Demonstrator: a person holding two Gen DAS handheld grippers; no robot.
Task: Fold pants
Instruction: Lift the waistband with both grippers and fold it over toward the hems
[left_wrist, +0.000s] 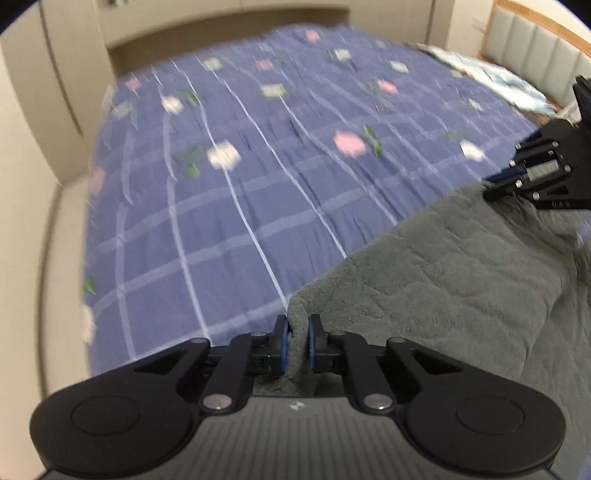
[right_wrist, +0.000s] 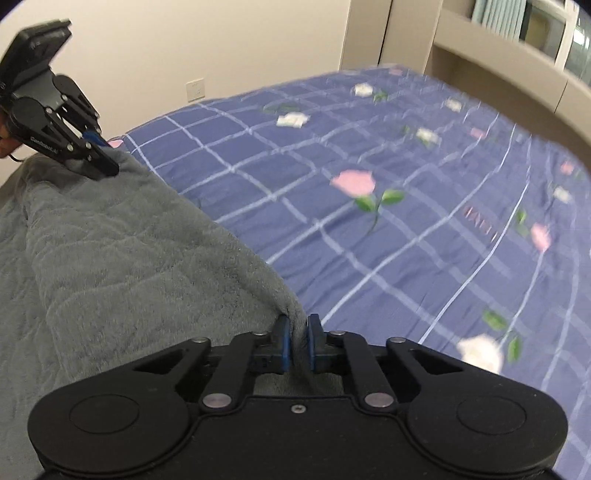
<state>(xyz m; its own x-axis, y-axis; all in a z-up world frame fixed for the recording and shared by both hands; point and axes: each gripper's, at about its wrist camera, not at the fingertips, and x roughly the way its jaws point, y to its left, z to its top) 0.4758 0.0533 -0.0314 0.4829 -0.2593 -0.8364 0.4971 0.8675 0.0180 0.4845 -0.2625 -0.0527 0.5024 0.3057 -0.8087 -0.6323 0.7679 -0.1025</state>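
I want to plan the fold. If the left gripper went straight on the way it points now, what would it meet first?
Likely the bedspread. The left gripper, shut on the pants, points down past their edge at the bed. Depth is unclear in this blurred view.

Black hand-held gripper (left_wrist: 295, 341), blue pads (left_wrist: 281, 343), silver pivot screws

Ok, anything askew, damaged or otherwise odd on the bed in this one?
Nothing stands out. The left gripper and right gripper each pinch the edge of the grey fleece pants, stretched between them over the blue checked bedspread. Only some loose bedding lies crumpled near the headboard.
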